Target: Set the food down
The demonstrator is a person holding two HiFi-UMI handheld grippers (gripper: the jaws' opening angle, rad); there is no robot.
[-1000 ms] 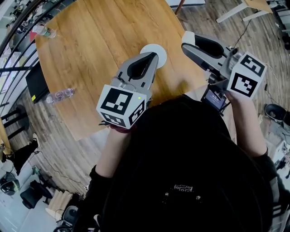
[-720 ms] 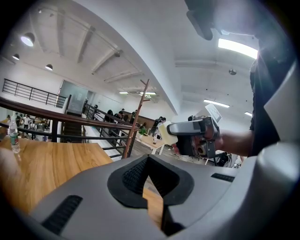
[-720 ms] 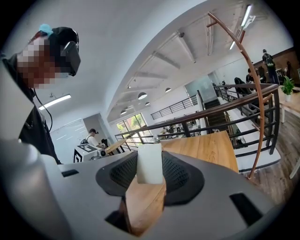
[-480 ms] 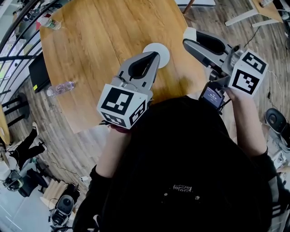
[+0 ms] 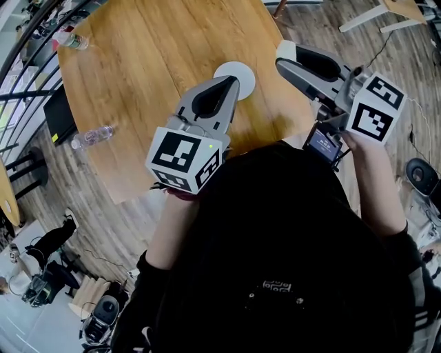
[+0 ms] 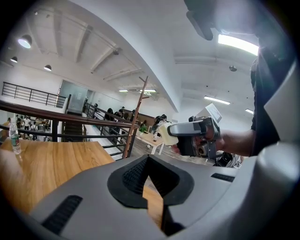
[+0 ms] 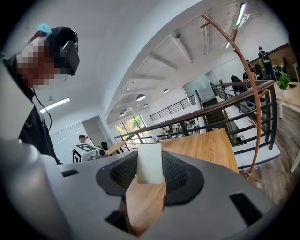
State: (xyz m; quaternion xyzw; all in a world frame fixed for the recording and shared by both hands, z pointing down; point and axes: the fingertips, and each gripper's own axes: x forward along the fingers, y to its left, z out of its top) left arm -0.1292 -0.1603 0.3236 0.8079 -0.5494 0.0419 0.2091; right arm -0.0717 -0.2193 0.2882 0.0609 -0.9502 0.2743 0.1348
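In the head view my right gripper [image 5: 285, 54] hangs above the round wooden table's [image 5: 151, 62] right edge. It is shut on a pale, cream-white block of food [image 5: 284, 48] that sticks out at its tip. In the right gripper view the food [image 7: 149, 169] stands upright between the dark pads of my right gripper [image 7: 150, 157]. My left gripper [image 5: 233, 84] is shut and holds nothing, its tip over the near rim of a small white plate [image 5: 241, 69]. In the left gripper view my left gripper [image 6: 148, 158] faces the right gripper [image 6: 193, 136] and the food [image 6: 167, 134].
A plastic water bottle [image 5: 91, 136] lies at the table's left edge and another [image 5: 69, 41] at its far left. A dark flat screen [image 5: 58, 114] sits just off the left edge. Railings run along the far left, and a white bench [image 5: 375, 15] stands beyond the table.
Both grippers keep their places and the food stays gripped. Only the head view has shifted slightly.
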